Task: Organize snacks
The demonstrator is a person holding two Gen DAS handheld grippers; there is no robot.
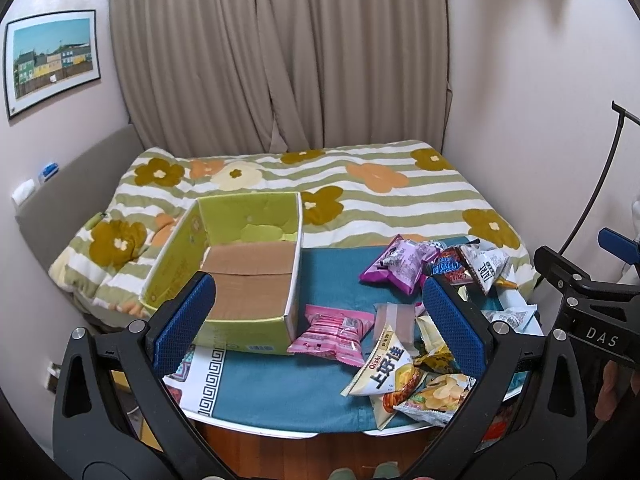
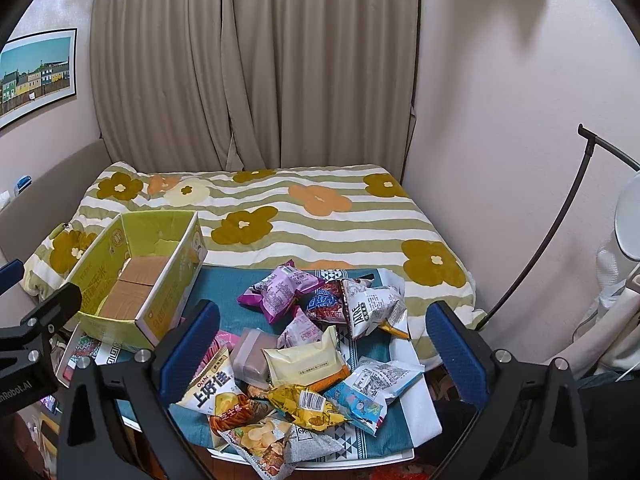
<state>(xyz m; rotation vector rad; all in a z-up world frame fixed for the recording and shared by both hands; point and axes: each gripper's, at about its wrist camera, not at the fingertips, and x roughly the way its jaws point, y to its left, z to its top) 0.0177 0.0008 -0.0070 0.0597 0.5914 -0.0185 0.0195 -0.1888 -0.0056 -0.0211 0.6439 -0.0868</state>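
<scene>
An empty green cardboard box (image 1: 244,276) (image 2: 136,280) stands on the left of a teal cloth (image 1: 280,384) at the foot of the bed. A pink snack pack (image 1: 334,332) lies just right of the box. Further right sits a heap of snack bags: a purple bag (image 1: 396,266) (image 2: 280,288), a white Oishi bag (image 1: 384,368) (image 2: 212,390), a pale yellow pack (image 2: 306,360), a blue-white pack (image 2: 372,388). My left gripper (image 1: 320,328) hovers open above the pink pack. Over the heap my right gripper (image 2: 324,356) is open and holds nothing.
A bed with a flowered, striped quilt (image 1: 360,196) fills the space behind the cloth. Beige curtains (image 1: 280,60) hang at the back. A thin black stand (image 2: 560,232) leans at the right wall. Wooden floor (image 1: 320,452) shows below the cloth's front edge.
</scene>
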